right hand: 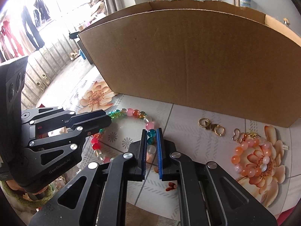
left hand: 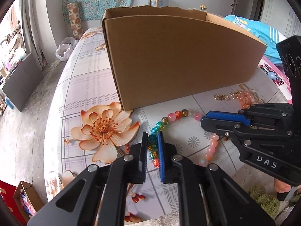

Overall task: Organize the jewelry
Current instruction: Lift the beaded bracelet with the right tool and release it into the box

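A multicoloured bead bracelet (left hand: 175,114) lies on the flowered tablecloth in front of a brown cardboard box (left hand: 175,56). My left gripper (left hand: 152,141) is shut on its left side, with teal and amber beads between the pads. My right gripper (right hand: 152,137) is shut on its right side, with teal and clear beads between the pads. The bracelet also shows in the right wrist view (right hand: 131,113), as does the box (right hand: 188,60). Each gripper is seen in the other's view: the right one (left hand: 203,121) and the left one (right hand: 109,120).
An orange and pink bead bracelet (right hand: 252,160) lies to the right. Gold clasps (right hand: 211,125) and a gold butterfly charm (right hand: 237,134) lie near the box's right end. The table edge runs along the left, with floor below.
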